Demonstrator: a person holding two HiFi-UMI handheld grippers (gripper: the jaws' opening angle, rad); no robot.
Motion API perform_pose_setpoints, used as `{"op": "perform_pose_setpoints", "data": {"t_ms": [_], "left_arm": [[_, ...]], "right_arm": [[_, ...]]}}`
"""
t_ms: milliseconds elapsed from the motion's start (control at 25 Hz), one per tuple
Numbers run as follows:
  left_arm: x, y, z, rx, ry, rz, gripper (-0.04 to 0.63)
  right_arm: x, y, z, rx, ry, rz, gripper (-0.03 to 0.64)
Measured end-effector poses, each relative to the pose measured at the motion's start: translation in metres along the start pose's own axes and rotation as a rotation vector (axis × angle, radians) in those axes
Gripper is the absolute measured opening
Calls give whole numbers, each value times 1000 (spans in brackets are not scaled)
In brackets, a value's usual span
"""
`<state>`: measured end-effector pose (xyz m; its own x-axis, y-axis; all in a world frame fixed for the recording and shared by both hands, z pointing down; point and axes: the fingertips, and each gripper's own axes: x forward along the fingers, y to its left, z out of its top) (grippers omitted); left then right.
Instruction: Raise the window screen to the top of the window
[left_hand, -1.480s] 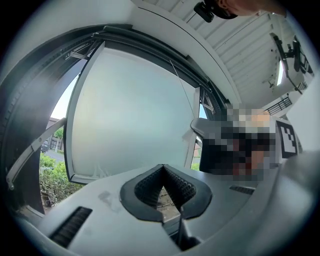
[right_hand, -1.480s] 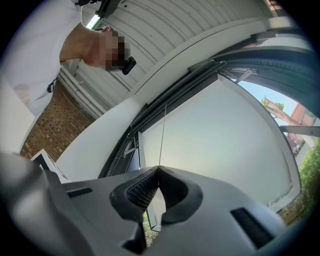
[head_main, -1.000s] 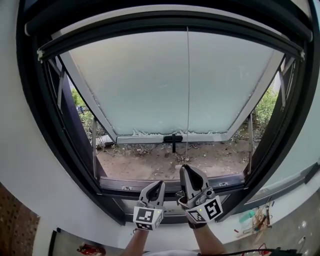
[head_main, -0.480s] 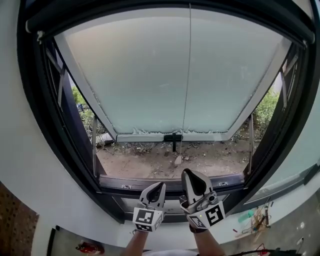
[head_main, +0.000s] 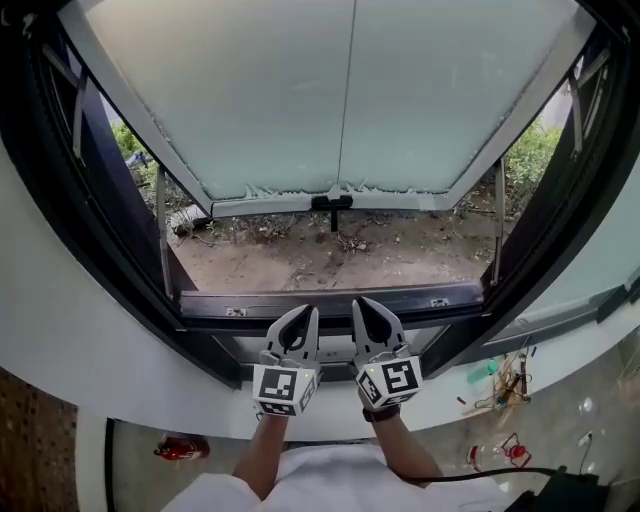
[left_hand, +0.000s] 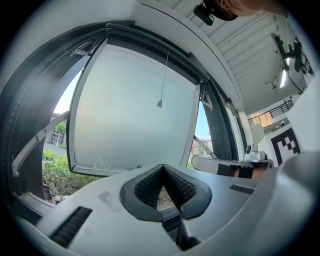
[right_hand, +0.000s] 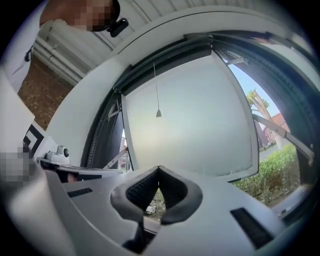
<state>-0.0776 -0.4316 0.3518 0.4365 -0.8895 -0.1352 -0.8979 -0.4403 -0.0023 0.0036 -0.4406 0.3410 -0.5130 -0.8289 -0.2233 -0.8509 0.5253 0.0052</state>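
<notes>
Nearest the person, the left gripper (head_main: 307, 313) and the right gripper (head_main: 361, 303) sit side by side just in front of the lower frame rail (head_main: 330, 298). Each gripper's own view shows its fingers clenched tip to tip with nothing between them, so neither has hold of anything.

Beyond the rail the opening is bare: soil and weeds on the ground (head_main: 330, 250) show through with no mesh across them. Further out, the frosted sash (head_main: 260, 90) is propped outward, its dark handle (head_main: 332, 203) at the bottom edge.

The window screen itself cannot be made out. It seems to be rolled up into the dark top rail (right_hand: 165, 52), but that rail is too dim to confirm the screen's bottom bar is fully seated. From the rail the pull cord (right_hand: 155, 90) hangs straight down, ending in a small weight (right_hand: 158, 114) high against the pane and well apart from both grippers.

The raise looks finished, so the step in hand is a clean exit:
- Keep both grippers low and clear of the cord.
- Look up at the top rail before leaving.
- If the bar has stopped short, pinch the weight and ease the screen up rather than letting it snap.
</notes>
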Motion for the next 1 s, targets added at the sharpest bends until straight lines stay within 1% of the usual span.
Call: {"op": "perform_pose_setpoints", "data": {"t_ms": [200, 520, 760, 1000], "left_arm": [[-2, -8, -10, -5, 14, -5, 2], [-4, -12, -20, -39, 40, -23, 2], [-2, -17, -25, -38, 51, -28, 2], [5, -16, -20, -26, 34, -21, 2]], "right_arm": [[-4, -1, -5, 21, 17, 6, 2], [-8, 2, -15, 30, 44, 10, 2], [-10, -2, -15, 29, 47, 1, 2], [-10, -10, -10, 13, 38, -8, 2]]}}
